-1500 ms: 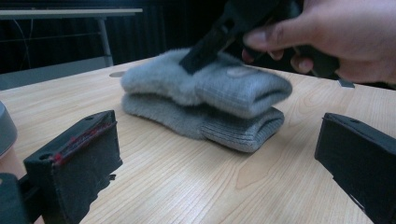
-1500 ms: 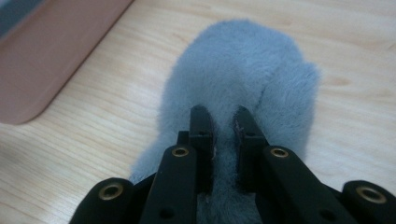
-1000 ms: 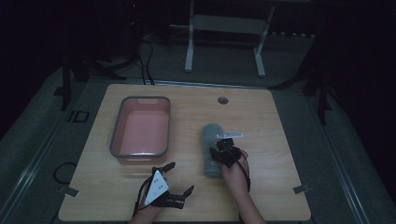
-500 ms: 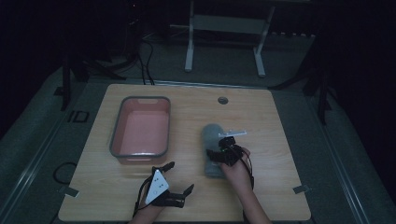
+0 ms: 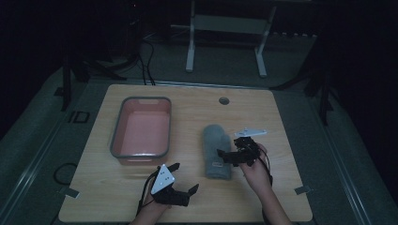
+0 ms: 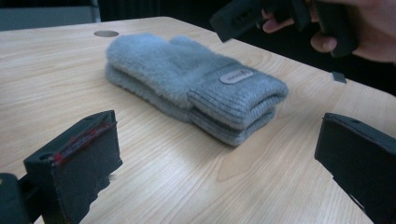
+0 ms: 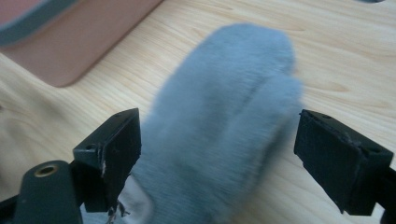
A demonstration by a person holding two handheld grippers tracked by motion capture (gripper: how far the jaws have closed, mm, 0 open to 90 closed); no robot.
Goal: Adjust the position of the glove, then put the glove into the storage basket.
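I see the grey mittens, stacked as a pair, lying on the wooden table right of the pink tray. My right tongs are spread wide, hovering over the mittens' cuff end, one jaw to each side. My left tongs are also spread, empty, low at the table's near edge, facing the mittens.
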